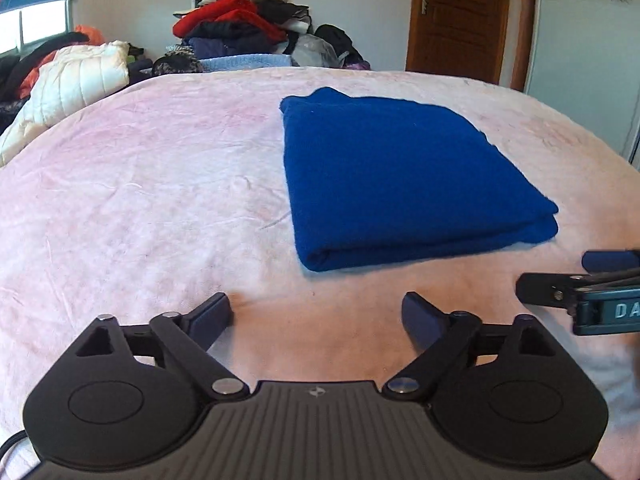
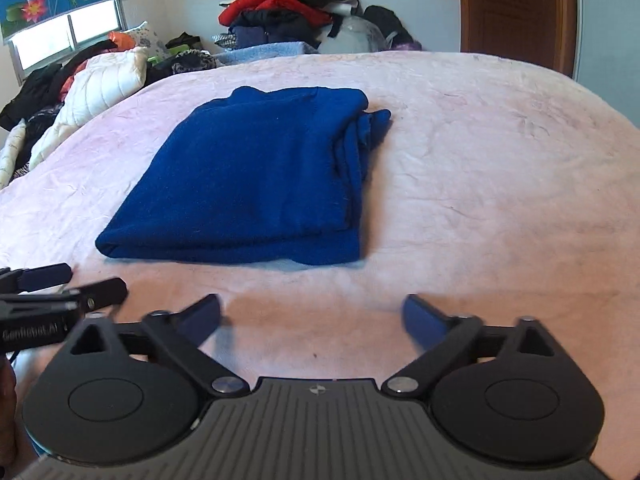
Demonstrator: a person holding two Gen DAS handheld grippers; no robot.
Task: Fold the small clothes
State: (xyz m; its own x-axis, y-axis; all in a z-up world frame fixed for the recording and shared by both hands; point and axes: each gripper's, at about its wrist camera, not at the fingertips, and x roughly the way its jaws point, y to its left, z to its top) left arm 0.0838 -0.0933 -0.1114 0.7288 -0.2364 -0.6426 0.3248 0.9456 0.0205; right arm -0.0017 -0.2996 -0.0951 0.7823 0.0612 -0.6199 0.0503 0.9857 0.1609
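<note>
A dark blue garment (image 1: pixel 400 176) lies folded into a thick rectangle on the pink bedspread (image 1: pixel 152 184). In the right wrist view the garment (image 2: pixel 256 176) shows loose layered edges on its right side. My left gripper (image 1: pixel 318 316) is open and empty, just in front of the garment's near edge. My right gripper (image 2: pixel 312 316) is open and empty, also just short of the near edge. Each gripper shows in the other's view: the right gripper (image 1: pixel 580 280) at the right border, the left gripper (image 2: pixel 68 284) at the left border.
A heap of clothes (image 1: pixel 248 28) is piled behind the bed's far edge. A white quilted jacket (image 1: pixel 76 84) and dark clothes lie at the far left. A wooden door (image 1: pixel 456 16) stands at the back right, a window (image 2: pixel 68 36) at the back left.
</note>
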